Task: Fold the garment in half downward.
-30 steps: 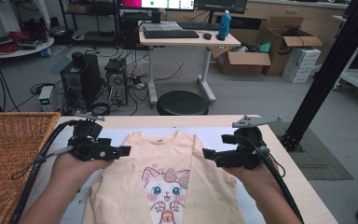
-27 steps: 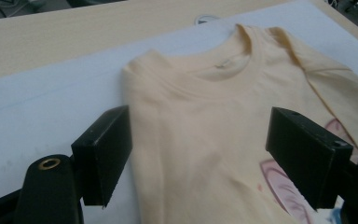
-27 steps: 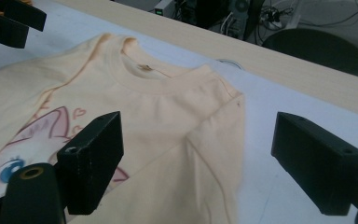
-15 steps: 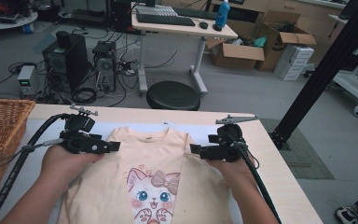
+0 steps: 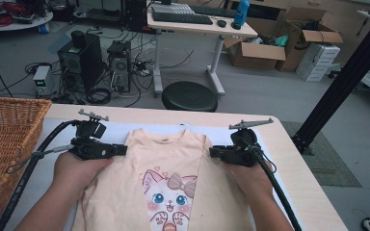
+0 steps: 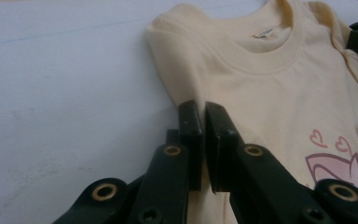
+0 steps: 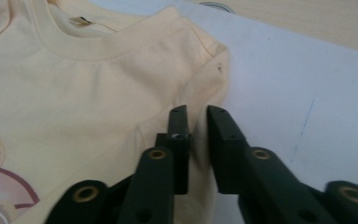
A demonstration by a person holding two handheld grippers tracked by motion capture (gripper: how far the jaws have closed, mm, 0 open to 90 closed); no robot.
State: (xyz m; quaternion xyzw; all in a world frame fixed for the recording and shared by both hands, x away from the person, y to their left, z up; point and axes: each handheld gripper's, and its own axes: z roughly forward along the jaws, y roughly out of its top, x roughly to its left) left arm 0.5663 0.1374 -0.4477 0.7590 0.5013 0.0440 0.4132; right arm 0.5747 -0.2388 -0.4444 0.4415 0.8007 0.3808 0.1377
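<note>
Both tongs have just been closing and now pinch the peach T-shirt point(image 5: 166, 187), which lies flat on the white mat point(image 5: 58, 132) mid-bench: the left tongs point(image 5: 121, 150) on its left edge below the shoulder, the right tongs point(image 5: 214, 153) on its right. I'd lift both sides evenly, so the cloth stays taut. Left stands a wicker basket point(image 5: 7, 132), close to the trailing cable point(image 5: 33, 156); nothing else crowds the shirt.
</note>
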